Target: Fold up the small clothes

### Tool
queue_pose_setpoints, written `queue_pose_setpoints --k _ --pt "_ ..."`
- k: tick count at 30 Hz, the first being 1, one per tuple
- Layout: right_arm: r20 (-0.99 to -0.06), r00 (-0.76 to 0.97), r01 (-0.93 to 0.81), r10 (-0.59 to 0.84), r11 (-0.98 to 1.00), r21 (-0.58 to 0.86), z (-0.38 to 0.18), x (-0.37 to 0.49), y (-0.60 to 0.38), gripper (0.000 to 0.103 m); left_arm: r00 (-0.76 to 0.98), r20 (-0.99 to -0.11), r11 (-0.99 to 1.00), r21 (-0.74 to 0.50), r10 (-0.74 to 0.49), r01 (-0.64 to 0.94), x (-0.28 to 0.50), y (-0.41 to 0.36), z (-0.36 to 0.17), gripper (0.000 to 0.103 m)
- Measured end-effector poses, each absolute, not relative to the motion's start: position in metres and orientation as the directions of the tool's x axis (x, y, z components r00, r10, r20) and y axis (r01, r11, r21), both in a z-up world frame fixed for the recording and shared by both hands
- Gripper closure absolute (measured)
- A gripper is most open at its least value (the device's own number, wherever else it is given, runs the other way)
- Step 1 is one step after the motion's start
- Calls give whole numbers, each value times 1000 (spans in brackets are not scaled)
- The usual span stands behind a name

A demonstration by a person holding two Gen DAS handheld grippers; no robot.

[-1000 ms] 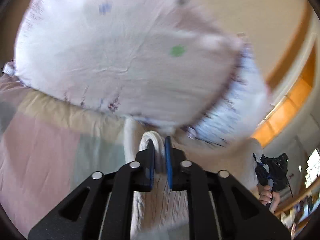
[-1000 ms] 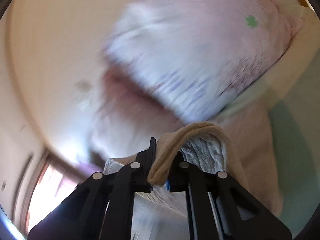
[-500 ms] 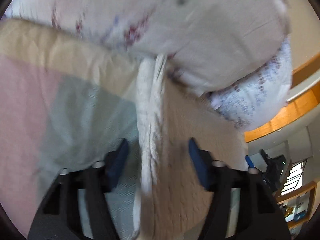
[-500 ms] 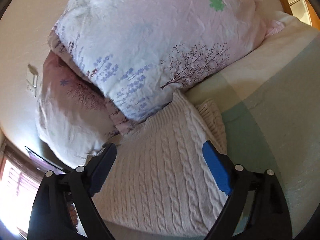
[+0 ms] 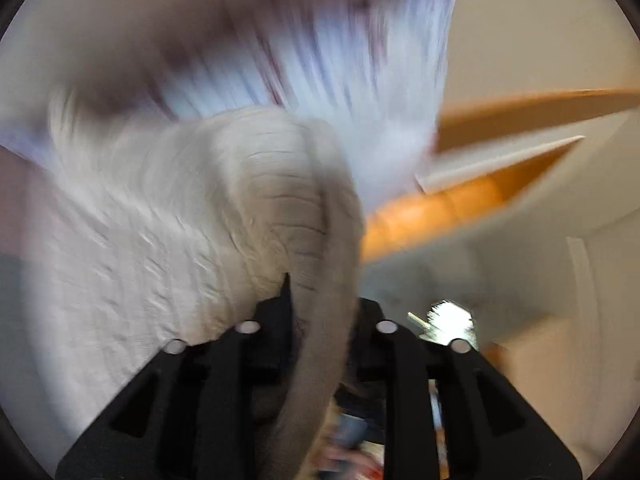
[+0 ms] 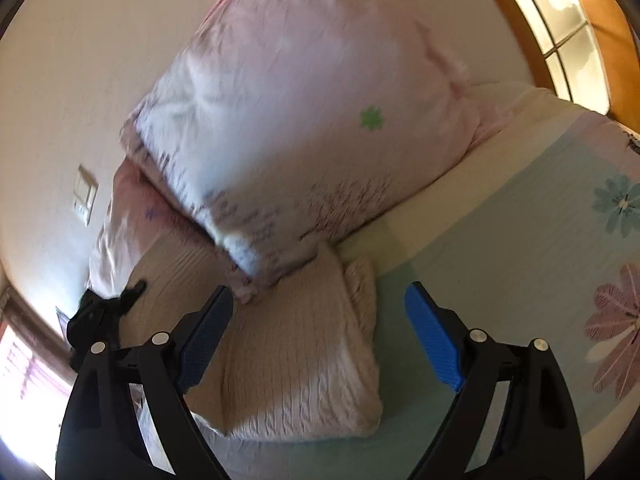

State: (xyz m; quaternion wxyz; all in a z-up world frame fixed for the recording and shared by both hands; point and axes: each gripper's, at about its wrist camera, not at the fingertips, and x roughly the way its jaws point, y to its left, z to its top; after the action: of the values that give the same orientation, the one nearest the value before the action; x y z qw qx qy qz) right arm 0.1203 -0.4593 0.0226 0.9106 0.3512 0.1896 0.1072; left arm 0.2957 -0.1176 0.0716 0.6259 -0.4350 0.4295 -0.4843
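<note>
The jaws of the left gripper are pressed together on a fold of the cream cable-knit sweater, whose ribbed edge bunches up between them and drapes over the black frame. The jaws of the right gripper are spread wide with nothing between them, their blue pads hanging above the same sweater.

In the right wrist view the sweater lies folded on the bed, its far edge touching the lower corner of a large floral pillow. At the sweater's left end the left gripper shows as a dark shape.

The pillow leans over a second, pinker pillow behind it, near a cream wall that carries a switch plate. The bed cover is pale green with big flower prints at the right. The left wrist view is heavily blurred; behind the sweater it shows only streaks of the pillow and orange wood trim.
</note>
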Motion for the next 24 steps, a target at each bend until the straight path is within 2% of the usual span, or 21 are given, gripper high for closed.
queue_pose_setpoints --k 2,3,5,6,7,10,13,20,23,24 --pt "-316 890 -28 329 730 683 19 134 -467 13 80 -33 44 -990 -996 136 300 -156 50 73" --pt "-327 881 -27 343 724 689 17 137 -471 13 85 -28 40 -989 -996 140 298 -158 49 72" --pt "-325 861 -54 392 705 707 17 140 -476 13 140 -67 99 -966 -988 237 288 -139 59 51" --pt "-323 853 -72 410 705 706 18 142 -476 13 192 -115 166 -946 -975 279 282 -123 64 34" --pt "-332 841 -83 427 709 700 18 145 -476 13 254 -176 254 -914 -951 316 277 -107 69 27" --pt "-431 790 -44 435 742 669 15 166 -468 14 395 -402 539 -768 -826 345 267 -69 75 24" --pt "-483 775 13 408 754 657 10 182 -467 14 388 -526 645 -696 -757 316 260 -56 59 22" --pt "-593 616 81 519 707 702 -23 225 -466 13 251 -683 726 -620 -686 297 261 -100 15 20" --pt "-569 616 54 545 692 720 -25 226 -465 10 273 -683 734 -607 -678 305 261 -117 6 18" --pt "-558 618 40 553 687 725 -25 225 -464 33 290 -674 733 -605 -679 310 262 -123 5 19"
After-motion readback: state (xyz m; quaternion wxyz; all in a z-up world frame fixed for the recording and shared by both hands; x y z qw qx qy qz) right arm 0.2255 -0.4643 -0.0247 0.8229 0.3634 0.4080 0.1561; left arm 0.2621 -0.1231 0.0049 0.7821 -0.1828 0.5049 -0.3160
